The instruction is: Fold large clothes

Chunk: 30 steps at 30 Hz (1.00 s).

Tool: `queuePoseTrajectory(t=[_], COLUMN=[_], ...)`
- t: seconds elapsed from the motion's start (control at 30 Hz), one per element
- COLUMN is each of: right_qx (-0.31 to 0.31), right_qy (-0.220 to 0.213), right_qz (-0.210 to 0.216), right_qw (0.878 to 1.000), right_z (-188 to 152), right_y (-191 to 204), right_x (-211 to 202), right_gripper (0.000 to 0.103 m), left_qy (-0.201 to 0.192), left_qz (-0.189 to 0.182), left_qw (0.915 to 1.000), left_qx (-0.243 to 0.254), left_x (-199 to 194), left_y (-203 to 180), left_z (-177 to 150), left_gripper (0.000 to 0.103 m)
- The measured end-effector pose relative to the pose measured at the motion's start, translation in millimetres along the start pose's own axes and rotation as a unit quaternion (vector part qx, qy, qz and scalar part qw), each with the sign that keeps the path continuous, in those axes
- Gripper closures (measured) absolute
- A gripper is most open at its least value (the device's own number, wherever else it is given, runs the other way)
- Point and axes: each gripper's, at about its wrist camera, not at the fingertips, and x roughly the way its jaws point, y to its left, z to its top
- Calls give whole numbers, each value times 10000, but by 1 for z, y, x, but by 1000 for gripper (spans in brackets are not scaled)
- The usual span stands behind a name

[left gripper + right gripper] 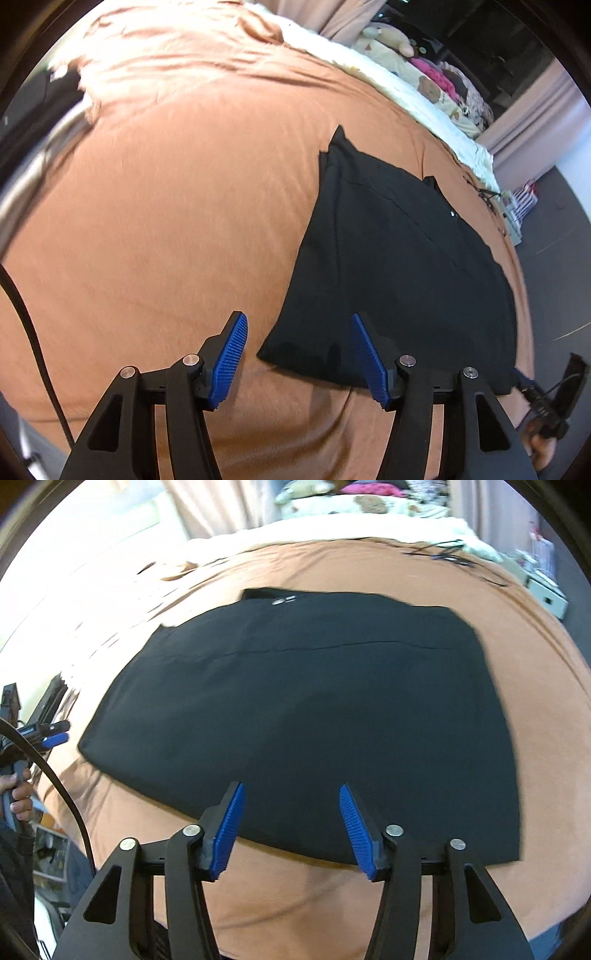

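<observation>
The black garment [295, 709], already folded to a flat panel, is laid near the bed's [147, 221] near edge, while the left gripper [299, 354] and right gripper [291, 827] are held released and empty above its near hem, presumably for regrasping.

The folded shirt [303, 709] lies flat on the bed cover [166, 221], near the bed's front edge. Behind it, along the far edge, lie a blanket [417, 99] and soft toys [436, 85]. Some thin cables [447, 554] lie by the far right corner.
</observation>
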Motion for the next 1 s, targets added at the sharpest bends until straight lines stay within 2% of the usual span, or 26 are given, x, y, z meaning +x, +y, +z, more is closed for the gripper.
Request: queuePoseTrajectory(t=[0.13,0.3,0.4,0.53,0.6,0.73,0.8,1.0], right_qx=[-81,-19,-2,-65,-153,-325,-405,-710], right_qy=[124,244,277,256,297,475,563,447], right_qz=[297,500,550,544,478,199,-17,-552], right_qw=[9994,9984,9981,9982,9983,9981,9976,9949], right_z=[7,12,8,9,12,14,21,54], right_y=[28,43,35,37,40,46,48,57], right_x=[24,52,54,57,63,80,96,127], right_gripper=[59,64,67,73,73,74,79,84], left_qy=[290,592,759,762,771,719,675,580], left_qz=[-167,-301,-481,-675,-727,-570,-493,-378], left_qw=[9991,9959,9934,9911,9903,9930,9938,9940], left_qx=[-265,-620,-709,-861,-902,-743,-730,-849], left_x=[10,24,35,42,42,42,42,42], left_y=[10,20,23,27,28,23,21,21], left_z=[-4,-9,-11,-11,-12,-14,-15,-15], left_gripper=[43,43,43,45,50,54,56,59])
